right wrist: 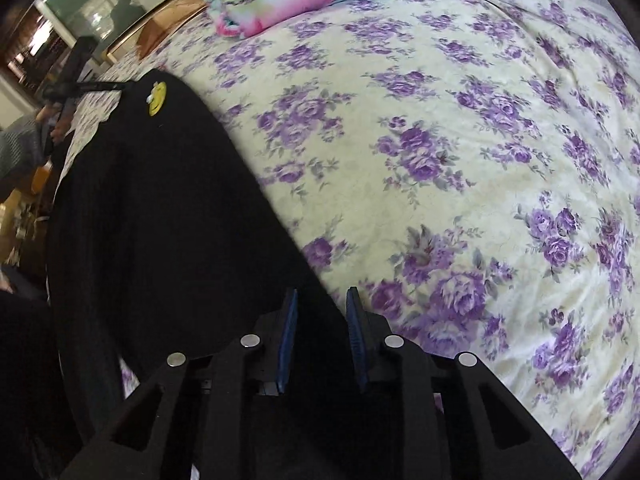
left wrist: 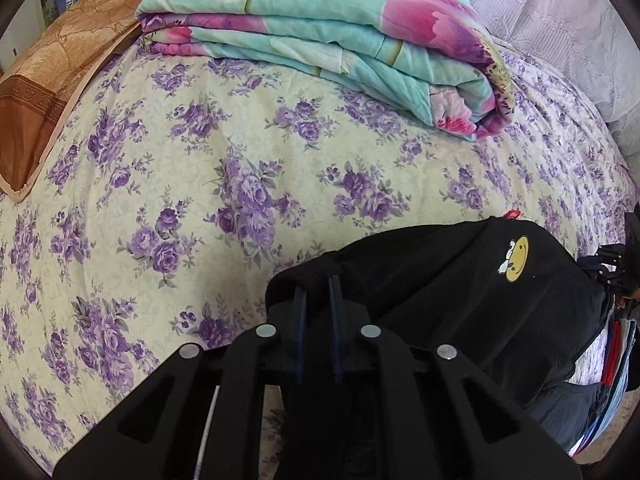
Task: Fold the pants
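Black pants [left wrist: 460, 292] with a yellow smiley patch [left wrist: 516, 254] lie on the floral bedsheet [left wrist: 200, 184]. My left gripper [left wrist: 317, 286] points steeply down and is shut on a bunched edge of the pants at their left end. In the right wrist view the pants [right wrist: 160, 200] stretch away to the upper left, and the patch [right wrist: 157, 98] is near their far end. My right gripper [right wrist: 322, 292] stands over the near edge of the pants. Black fabric lies between its blue pads [right wrist: 289, 332], and a gap shows between them.
A folded teal and pink quilt [left wrist: 320, 40] lies at the back of the bed. A brown pillow [left wrist: 48, 92] sits at the left and a lilac cushion [left wrist: 560, 20] at the right. A person's sleeve [right wrist: 20, 148] shows beyond the bed's far edge.
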A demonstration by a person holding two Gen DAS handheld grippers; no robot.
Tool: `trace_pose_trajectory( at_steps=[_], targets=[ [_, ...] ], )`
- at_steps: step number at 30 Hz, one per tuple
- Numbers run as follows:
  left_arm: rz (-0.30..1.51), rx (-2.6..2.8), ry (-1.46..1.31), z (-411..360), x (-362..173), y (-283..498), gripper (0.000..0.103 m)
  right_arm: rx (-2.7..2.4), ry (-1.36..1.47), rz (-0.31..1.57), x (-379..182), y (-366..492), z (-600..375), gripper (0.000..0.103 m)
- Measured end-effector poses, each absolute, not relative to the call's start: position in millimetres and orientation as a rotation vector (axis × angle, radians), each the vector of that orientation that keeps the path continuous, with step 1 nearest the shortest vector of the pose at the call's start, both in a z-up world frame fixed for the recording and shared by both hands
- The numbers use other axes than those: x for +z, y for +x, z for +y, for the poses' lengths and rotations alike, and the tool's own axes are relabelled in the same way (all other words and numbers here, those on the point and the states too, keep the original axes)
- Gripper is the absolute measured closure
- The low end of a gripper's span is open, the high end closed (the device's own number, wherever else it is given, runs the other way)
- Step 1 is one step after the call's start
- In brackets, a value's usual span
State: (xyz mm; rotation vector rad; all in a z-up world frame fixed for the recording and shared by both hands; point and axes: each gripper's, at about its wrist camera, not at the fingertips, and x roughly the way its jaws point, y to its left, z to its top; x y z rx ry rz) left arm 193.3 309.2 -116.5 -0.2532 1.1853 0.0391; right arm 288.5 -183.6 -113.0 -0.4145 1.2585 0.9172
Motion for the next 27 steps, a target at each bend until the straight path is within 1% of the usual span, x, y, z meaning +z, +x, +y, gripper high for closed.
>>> trace_pose_trajectory(
  at_steps=[1, 6, 7, 8, 9, 10, 17, 21, 27],
  targets=[
    [1.189, 0.042, -0.247, 308.3, -116.8, 193.6, 0.094, 0.917, -0.438, 1.261, -113.7, 287.9, -184.2, 0.079],
    [1.189, 0.063, -0.265, 307.8, -120.7, 195.4, 0.094, 0.914, -0.464, 1.272, -121.0, 293.5, -179.1, 0.079],
    [1.187, 0.065, -0.268, 307.8, -120.6, 194.6, 0.094, 0.912, -0.464, 1.272, -120.0, 292.6, -179.8, 0.081],
    [1.185, 0.066, -0.269, 307.9, -120.3, 194.0, 0.094, 0.910, -0.466, 1.277, -118.2, 291.2, -180.5, 0.091],
    [1.183, 0.066, -0.271, 308.0, -119.4, 193.4, 0.094, 0.909, -0.481, 1.274, -114.7, 287.4, -181.5, 0.097],
    [1.179, 0.065, -0.272, 308.1, -117.8, 192.5, 0.094, 0.907, -0.487, 1.260, -109.9, 282.0, -183.9, 0.099],
    [1.103, 0.026, -0.295, 309.4, -93.3, 175.5, 0.094, 0.823, -0.428, 1.142, -55.0, 231.4, -198.4, 0.100],
    [1.048, -0.024, -0.304, 307.6, -69.1, 153.4, 0.094, 0.767, -0.446, 1.078, -20.2, 169.9, -208.3, 0.100],
    [1.009, -0.125, -0.283, 292.5, -45.9, 94.7, 0.094, 0.685, -0.426, 1.061, -6.5, 70.6, -222.4, 0.100]
  ],
)
